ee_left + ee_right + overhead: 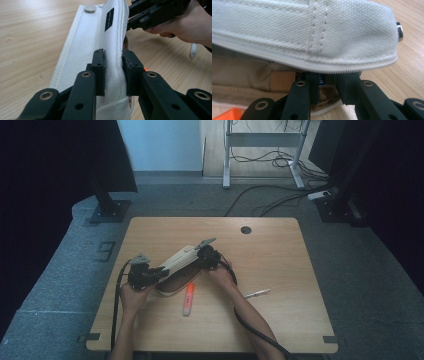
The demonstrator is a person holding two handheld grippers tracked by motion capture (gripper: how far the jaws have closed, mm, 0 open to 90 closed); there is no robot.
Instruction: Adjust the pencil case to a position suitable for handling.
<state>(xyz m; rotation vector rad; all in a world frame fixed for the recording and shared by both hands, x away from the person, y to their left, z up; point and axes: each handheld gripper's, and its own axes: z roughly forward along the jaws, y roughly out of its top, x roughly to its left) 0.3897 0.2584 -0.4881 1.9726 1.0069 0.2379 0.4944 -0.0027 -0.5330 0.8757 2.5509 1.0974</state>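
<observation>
Pouch, white canvas, sits left of centre on the worktop in the high view, its lid flap lifted between the left claw and the right claw, likely to keep the mouth open. An orange marker lies just beside it, a pen further right; the far half of the worktop gives free room.

In the left gripper view, the left claw pinches the flap's canvas, steadying that end.

In the right gripper view, the right claw is narrowed on something under the zip edge, perhaps the small label; I cannot tell exactly what.
</observation>
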